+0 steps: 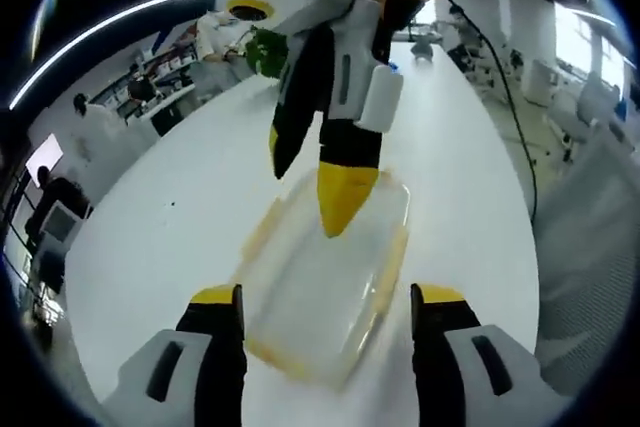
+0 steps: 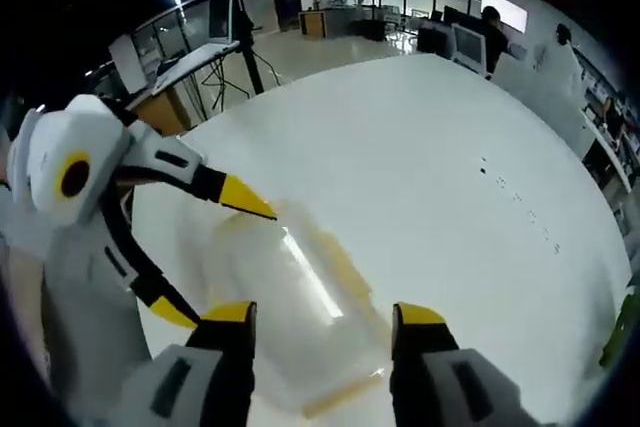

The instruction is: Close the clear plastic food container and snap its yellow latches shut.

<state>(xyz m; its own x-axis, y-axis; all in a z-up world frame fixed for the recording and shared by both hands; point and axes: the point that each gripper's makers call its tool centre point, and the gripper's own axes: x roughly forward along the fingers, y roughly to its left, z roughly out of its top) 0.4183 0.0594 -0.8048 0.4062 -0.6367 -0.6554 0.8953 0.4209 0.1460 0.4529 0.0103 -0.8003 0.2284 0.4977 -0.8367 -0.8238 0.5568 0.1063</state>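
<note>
In the left gripper view, the left gripper [image 1: 326,309] is spread wide, its jaws either side of the near end of the clear container [image 1: 325,277], gripping nothing. The right gripper [image 1: 312,187] comes in from 12 o'clock, jaws apart, one yellow tip on the lid. The container's yellow latches [image 1: 392,269] run along its long sides. It lies mid-worktop [image 1: 180,217], bare white surface all round and the edges well apart from it.

In the right gripper view, the right gripper [image 2: 322,315] straddles the container [image 2: 285,292]; the left gripper [image 2: 220,247] enters at 9 o'clock.
</note>
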